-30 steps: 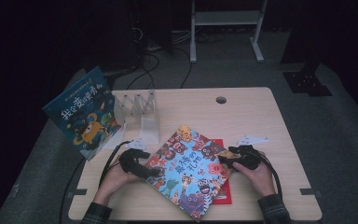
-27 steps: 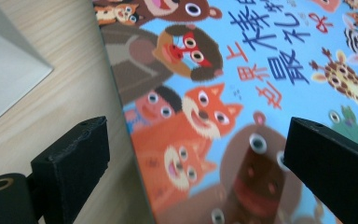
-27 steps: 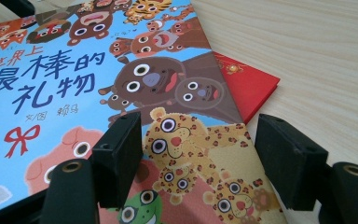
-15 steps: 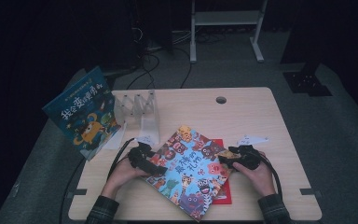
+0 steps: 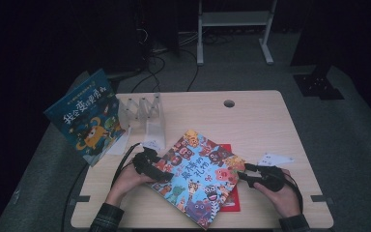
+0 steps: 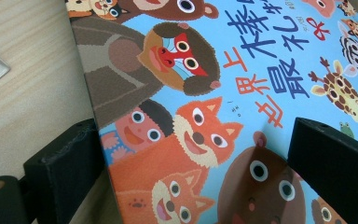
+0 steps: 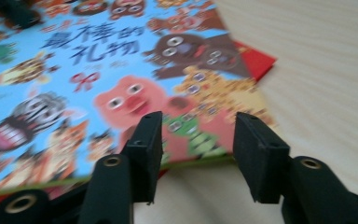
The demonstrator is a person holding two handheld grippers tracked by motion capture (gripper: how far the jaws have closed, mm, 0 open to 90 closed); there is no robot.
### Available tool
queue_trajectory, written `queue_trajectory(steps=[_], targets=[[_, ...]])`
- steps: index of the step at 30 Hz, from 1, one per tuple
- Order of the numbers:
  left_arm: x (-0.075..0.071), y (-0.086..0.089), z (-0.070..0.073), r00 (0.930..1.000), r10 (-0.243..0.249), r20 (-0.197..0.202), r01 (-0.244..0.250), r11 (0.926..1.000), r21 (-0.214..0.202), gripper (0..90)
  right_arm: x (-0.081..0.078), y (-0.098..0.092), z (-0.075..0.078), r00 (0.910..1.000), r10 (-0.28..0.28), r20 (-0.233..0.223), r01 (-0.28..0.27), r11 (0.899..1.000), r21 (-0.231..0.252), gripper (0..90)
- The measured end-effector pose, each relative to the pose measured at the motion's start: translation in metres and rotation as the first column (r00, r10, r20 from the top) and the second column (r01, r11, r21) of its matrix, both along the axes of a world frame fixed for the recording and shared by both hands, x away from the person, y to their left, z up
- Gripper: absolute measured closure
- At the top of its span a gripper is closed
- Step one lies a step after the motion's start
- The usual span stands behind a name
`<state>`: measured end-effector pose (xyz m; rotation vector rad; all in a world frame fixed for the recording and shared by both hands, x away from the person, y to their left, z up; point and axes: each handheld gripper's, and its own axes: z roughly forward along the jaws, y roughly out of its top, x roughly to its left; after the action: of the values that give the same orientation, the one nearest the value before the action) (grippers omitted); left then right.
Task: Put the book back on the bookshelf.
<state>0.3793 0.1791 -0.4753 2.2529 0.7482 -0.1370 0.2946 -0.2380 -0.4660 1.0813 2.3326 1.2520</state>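
- A picture book [image 5: 197,179] with a blue cover crowded with cartoon animals lies tilted at the lower centre of the high view, on top of a red book [image 5: 232,198] whose corners peek out beneath it.
- It rests on a pale wooden worktop [image 5: 251,121] with a round cable hole [image 5: 229,103] near the far edge.
- At upper left stands a clear plastic rack [image 5: 145,113]; a second blue book [image 5: 86,116] leans beside it, overhanging the worktop's left edge.
- A small white card [image 5: 273,158] lies at right.
- The surrounding room is dark, with a grey floor, cables and a white metal frame [image 5: 232,29] behind.
- The left gripper [image 5: 160,174] sits at the book's left edge, jaws spread with the cover's edge between them.
- The right gripper [image 5: 241,171] points at the book's right corner, jaws spread, holding nothing.
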Motion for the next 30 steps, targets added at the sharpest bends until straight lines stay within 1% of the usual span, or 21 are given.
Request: queue_trajectory(steps=[1,2,3,4,5,7,8,9,10,11,12,13,15,21,23,25,30], targets=[[0.0,0.0,0.0,1.0,-0.001,0.0,0.001,1.0,0.0,3.7,-0.004,0.001,0.0,0.9999,0.013,-0.004,-0.014,1.0,-0.002,55.4],[0.0,0.0,0.0,1.0,-0.001,0.0,0.001,1.0,0.0,3.7,-0.013,0.004,-0.001,0.9988,0.047,-0.015,-0.047,0.999,0.002,60.3],[0.0,0.0,0.0,1.0,-0.001,0.0,0.001,1.0,0.0,3.7,-0.016,0.006,-0.001,0.9979,0.063,-0.016,-0.063,0.998,-0.004,62.7],[0.0,0.0,0.0,1.0,-0.001,0.0,0.001,1.0,0.0,3.7,-0.016,0.006,-0.001,0.9979,0.063,-0.016,-0.063,0.998,-0.004,62.7],[0.0,0.0,0.0,1.0,0.0,0.0,0.0,1.0,0.001,3.7,-0.023,0.009,-0.001,0.9954,0.094,-0.023,-0.094,0.996,-0.002,67.5],[0.0,0.0,0.0,1.0,0.001,-0.001,-0.001,1.0,0.001,3.8,-0.029,0.013,-0.002,0.9925,0.119,-0.027,-0.12,0.993,-0.012,71.9],[0.0,0.0,0.0,1.0,0.001,-0.001,-0.001,1.0,0.001,3.8,-0.029,0.013,-0.002,0.9925,0.119,-0.027,-0.12,0.993,-0.012,71.9],[0.0,0.0,0.0,1.0,0.001,-0.003,-0.001,1.0,-0.001,3.7,-0.034,0.018,-0.003,0.9879,0.149,-0.042,-0.15,0.989,-0.016,76.6],[0.0,0.0,0.0,1.0,-0.001,-0.001,0.001,1.0,0.0,3.7,-0.035,0.02,-0.004,0.9858,0.162,-0.046,-0.163,0.987,-0.019,77.8],[0.0,0.0,0.0,1.0,-0.001,-0.001,0.001,1.0,0.0,3.8,-0.035,0.02,-0.004,0.9858,0.162,-0.046,-0.163,0.987,-0.019,77.8],[0.0,0.0,0.0,1.0,0.0,-0.004,0.0,1.0,0.0,3.7,-0.039,0.027,-0.007,0.9809,0.186,-0.057,-0.188,0.981,-0.038,79.4],[0.0,0.001,0.0,1.0,0.0,-0.006,0.0,1.0,-0.002,3.8,-0.039,0.031,-0.009,0.9785,0.196,-0.062,-0.199,0.979,-0.041,79.7],[0.001,0.002,-0.001,0.9999,-0.002,-0.01,0.002,1.0,-0.009,4.1,-0.039,0.033,-0.008,0.9797,0.193,-0.053,-0.196,0.979,-0.054,81.2],[0.002,0.001,-0.003,0.9995,0.006,-0.031,-0.006,0.9997,-0.022,3.9,-0.04,0.033,-0.01,0.9819,0.184,-0.045,-0.186,0.981,-0.049,82.9],[0.002,0.001,-0.003,0.9993,0.009,-0.036,-0.01,0.9998,-0.019,3.9,-0.039,0.033,-0.011,0.9827,0.18,-0.042,-0.182,0.982,-0.043,82.9],[0.005,0.002,0.0,0.9987,0.024,-0.046,-0.024,0.9997,-0.003,5.1,-0.038,0.035,-0.011,0.983,0.18,-0.037,-0.182,0.982,-0.045,82.9],[0.008,0.006,0.002,0.9982,0.031,-0.05,-0.03,0.9994,0.013,6.2,-0.035,0.04,-0.011,0.983,0.18,-0.034,-0.182,0.982,-0.046,83.0]])
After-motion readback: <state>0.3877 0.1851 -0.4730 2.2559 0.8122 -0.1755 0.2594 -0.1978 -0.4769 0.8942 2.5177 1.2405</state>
